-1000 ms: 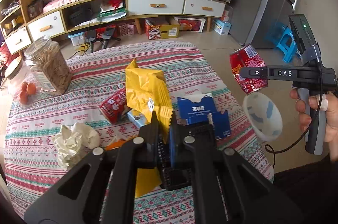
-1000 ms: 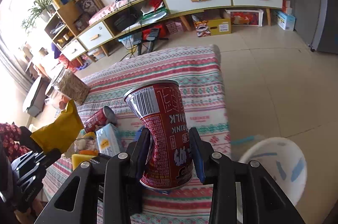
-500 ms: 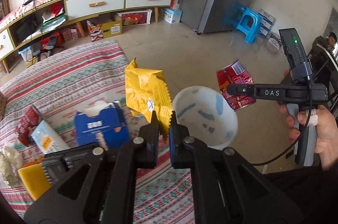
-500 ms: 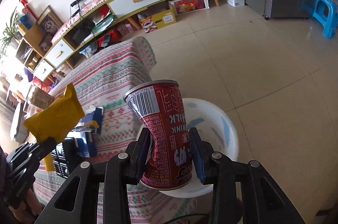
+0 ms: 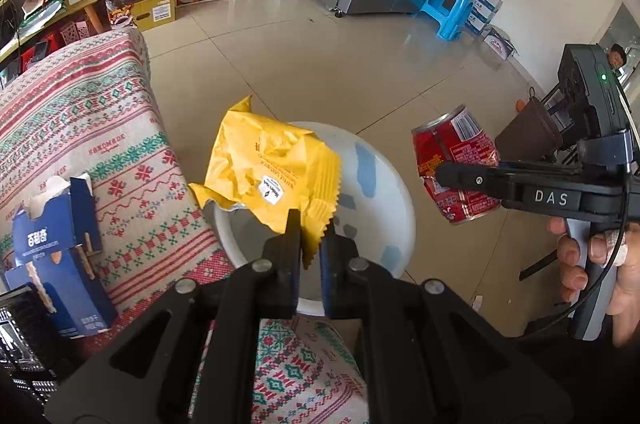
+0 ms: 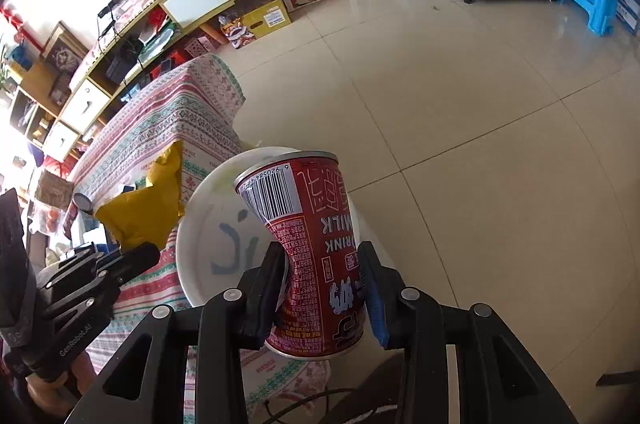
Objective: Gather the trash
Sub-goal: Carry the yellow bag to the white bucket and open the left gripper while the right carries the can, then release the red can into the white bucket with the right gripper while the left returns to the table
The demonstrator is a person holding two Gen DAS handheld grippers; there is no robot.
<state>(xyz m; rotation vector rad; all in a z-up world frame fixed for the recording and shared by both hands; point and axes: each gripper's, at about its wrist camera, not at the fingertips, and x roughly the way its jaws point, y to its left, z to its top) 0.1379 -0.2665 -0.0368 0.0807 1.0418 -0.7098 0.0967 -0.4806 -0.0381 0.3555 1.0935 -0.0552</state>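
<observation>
Beside the cloth-covered table (image 5: 80,112), above the white bin (image 5: 384,184), the left gripper (image 5: 309,238) has its jaws nearly closed, pinching a lower corner of the crumpled yellow snack wrapper (image 5: 272,176). The left wrist view alone shows an opened blue carton (image 5: 56,256) standing on the table and the person's right hand (image 5: 600,264) on its handle. The right wrist view shows what that one hides: the right gripper (image 6: 324,264) with jaws clamped on the dented waist of the red milk can (image 6: 316,248), over the bin's rim.
</observation>
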